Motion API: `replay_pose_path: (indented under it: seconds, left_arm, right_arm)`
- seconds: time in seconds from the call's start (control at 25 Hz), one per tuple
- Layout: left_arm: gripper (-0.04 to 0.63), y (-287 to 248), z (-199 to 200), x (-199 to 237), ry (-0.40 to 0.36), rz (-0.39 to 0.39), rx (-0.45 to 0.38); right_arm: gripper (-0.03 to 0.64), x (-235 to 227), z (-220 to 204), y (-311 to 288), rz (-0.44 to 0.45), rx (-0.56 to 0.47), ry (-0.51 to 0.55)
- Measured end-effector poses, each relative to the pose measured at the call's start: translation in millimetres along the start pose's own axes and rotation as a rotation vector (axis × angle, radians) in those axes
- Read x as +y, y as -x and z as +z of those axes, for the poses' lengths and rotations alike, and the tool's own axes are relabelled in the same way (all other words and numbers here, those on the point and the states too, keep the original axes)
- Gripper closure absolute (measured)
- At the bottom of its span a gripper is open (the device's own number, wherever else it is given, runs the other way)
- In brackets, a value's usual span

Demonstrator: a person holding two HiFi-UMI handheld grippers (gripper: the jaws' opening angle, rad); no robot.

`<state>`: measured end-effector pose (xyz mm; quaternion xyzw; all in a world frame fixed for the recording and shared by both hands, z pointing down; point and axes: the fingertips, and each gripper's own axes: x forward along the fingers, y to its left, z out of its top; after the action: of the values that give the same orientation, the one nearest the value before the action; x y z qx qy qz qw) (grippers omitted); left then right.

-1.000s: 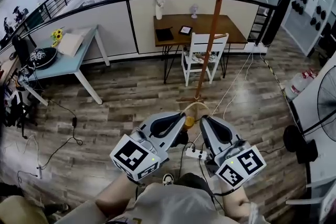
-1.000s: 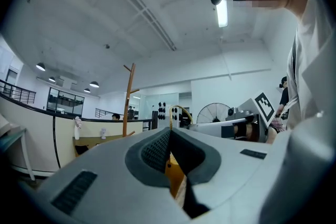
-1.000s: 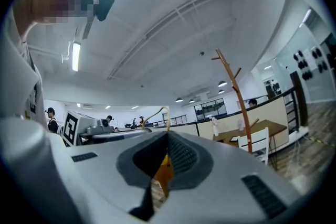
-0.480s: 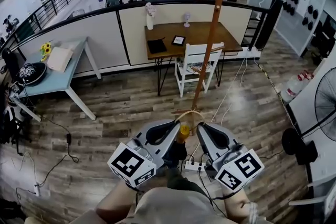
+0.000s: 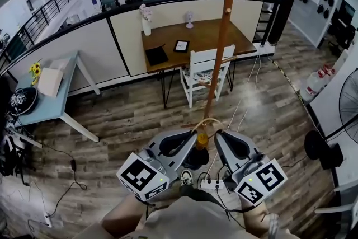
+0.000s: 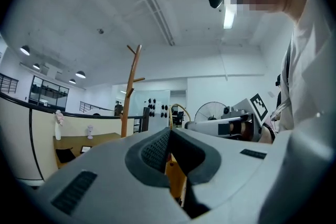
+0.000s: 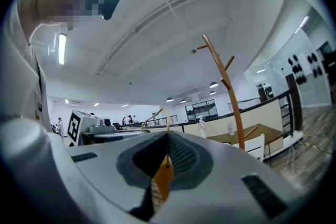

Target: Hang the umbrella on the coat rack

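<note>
The umbrella's orange handle point(image 5: 202, 140) stands upright between both grippers, its thin cord loop point(image 5: 206, 122) arching above it. My left gripper point(image 5: 192, 146) and right gripper point(image 5: 217, 144) are both shut on the handle from opposite sides. The wooden coat rack point(image 5: 222, 36) rises just beyond them, its base hidden behind the loop. In the left gripper view the handle point(image 6: 176, 180) sits between the left gripper's point(image 6: 169, 134) pads, with the rack point(image 6: 129, 93) at left. In the right gripper view the handle point(image 7: 163, 178) is pinched in the right gripper point(image 7: 168, 135), the rack point(image 7: 231, 98) at right.
A white chair point(image 5: 205, 71) and a brown desk point(image 5: 193, 38) stand behind the rack. A light blue table point(image 5: 53, 95) is at left, a fan point(image 5: 348, 101) at right. A power strip point(image 5: 212, 183) and cables lie on the wood floor near the person's feet.
The person has stepped closer to the rack and the view has shifted right. Both grippers stay shut on the umbrella handle.
</note>
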<state>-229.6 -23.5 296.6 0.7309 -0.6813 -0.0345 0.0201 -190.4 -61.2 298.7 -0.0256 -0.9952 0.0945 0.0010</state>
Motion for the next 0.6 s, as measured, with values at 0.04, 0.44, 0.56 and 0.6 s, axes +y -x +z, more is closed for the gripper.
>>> replay_pose_path:
  seconds: [0.04, 0.44, 0.56, 0.6]
  left_arm:
    - [0.592, -10, 1, 10, 0.002, -0.007, 0.002]
    - [0.592, -95, 2, 86, -0.003, -0.072, 0.011]
    - [0.592, -113, 0, 98, 0.001, -0.085, 0.016]
    - [0.592, -117, -1, 102, 0.002, -0.089, 0.021]
  right_arm:
    - [0.607, -11, 2, -8, -0.005, 0.000, -0.001]
    - [0.607, -103, 14, -68, -0.077, -0.017, -0.021]
    - [0.607, -124, 16, -78, -0.099, -0.022, -0.032]
    - [0.607, -129, 16, -82, -0.107, -0.022, -0.038]
